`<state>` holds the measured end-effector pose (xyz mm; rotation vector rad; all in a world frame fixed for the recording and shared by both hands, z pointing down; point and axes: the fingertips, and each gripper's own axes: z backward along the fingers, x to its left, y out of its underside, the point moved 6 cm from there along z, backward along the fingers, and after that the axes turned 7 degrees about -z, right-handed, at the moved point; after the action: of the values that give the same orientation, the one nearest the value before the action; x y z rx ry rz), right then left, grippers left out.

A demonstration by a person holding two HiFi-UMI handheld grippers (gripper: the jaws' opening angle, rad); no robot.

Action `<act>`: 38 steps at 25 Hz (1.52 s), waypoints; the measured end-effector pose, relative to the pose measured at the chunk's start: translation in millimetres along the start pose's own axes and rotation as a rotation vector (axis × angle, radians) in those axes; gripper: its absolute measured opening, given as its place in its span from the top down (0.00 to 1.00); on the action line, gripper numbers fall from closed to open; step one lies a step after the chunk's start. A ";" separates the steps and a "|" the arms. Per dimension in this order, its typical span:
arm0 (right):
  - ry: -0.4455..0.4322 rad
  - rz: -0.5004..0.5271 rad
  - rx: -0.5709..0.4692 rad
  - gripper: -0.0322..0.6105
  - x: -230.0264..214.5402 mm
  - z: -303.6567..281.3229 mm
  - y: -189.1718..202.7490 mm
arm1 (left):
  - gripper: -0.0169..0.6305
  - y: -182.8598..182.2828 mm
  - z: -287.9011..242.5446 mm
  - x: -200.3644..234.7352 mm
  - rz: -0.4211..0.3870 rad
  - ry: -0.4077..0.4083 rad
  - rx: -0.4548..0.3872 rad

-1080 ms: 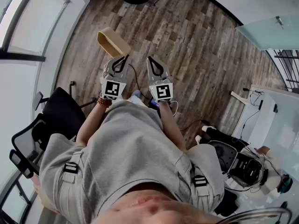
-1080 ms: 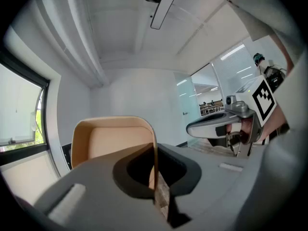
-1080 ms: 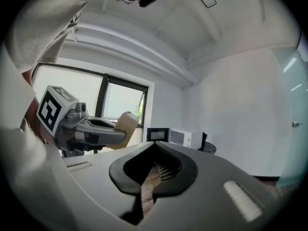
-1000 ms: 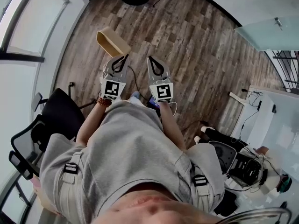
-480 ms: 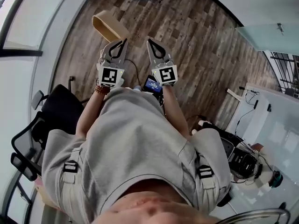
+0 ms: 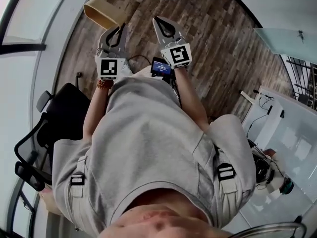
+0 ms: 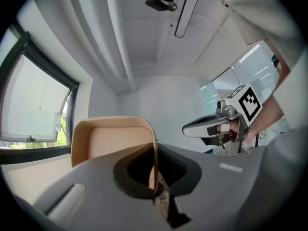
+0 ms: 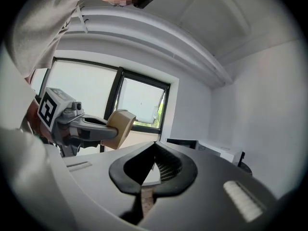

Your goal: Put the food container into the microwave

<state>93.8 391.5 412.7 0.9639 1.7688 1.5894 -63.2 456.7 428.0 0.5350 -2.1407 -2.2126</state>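
Food container: a tan, rounded-rectangular fibre food container [image 6: 101, 11] hangs in the air above the floor, in front of the person and off any surface. It is tilted, and the left gripper view looks into its open inside [image 7: 113, 141].
Left gripper: the left gripper [image 6: 121, 28] pinches one side wall of the container. Its jaws are closed on that thin wall [image 7: 156, 186], one inside and one outside.
Right gripper: the right gripper [image 6: 156, 20] is held just beside the left one, apart from the container. Its jaws are pressed together with nothing between them [image 8: 153, 148].
Across views: the right gripper view shows the container [image 8: 118, 124] at the tip of the other gripper.
Marker cubes: a white cube with black square markers [image 6: 110, 67] sits on the left gripper, and a like cube [image 6: 178, 55] on the right.
Person: a light grey shirt [image 6: 148, 148] fills the middle of the head view. A beaded bracelet [image 6: 104, 84] circles the left wrist.
Floor: brown wooden planks [image 6: 213, 48] lie below both grippers.
Surroundings: a black office chair [image 6: 59, 128] stands at the person's left and a white desk [image 6: 292, 128] at the right. A dark-framed window [image 7: 33, 109] lies behind the container.
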 end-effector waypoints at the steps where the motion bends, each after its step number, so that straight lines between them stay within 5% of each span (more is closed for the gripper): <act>1: -0.014 0.004 0.005 0.93 3.8 -10.1 -2.4 | 0.97 3.7 1.0 8.1 0.012 -0.014 0.004; 10: -0.145 0.041 0.058 0.93 25.2 -59.0 -5.8 | 0.97 21.0 17.4 43.1 0.052 -0.118 0.022; 22: -0.241 -0.011 0.030 0.93 3.9 -165.9 5.4 | 0.97 49.9 7.3 108.1 0.006 -0.240 0.183; 31: -0.199 0.072 0.064 0.93 -60.2 -206.3 1.2 | 0.97 47.7 -91.4 133.6 -0.115 -0.111 0.222; 38: -0.107 0.037 0.068 0.93 -159.8 -206.8 9.5 | 0.97 44.5 -202.2 117.1 -0.134 0.005 0.192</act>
<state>21.6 141.8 441.3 1.0995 1.7503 1.4796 -131.9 229.6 443.7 0.7100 -2.3971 -2.0754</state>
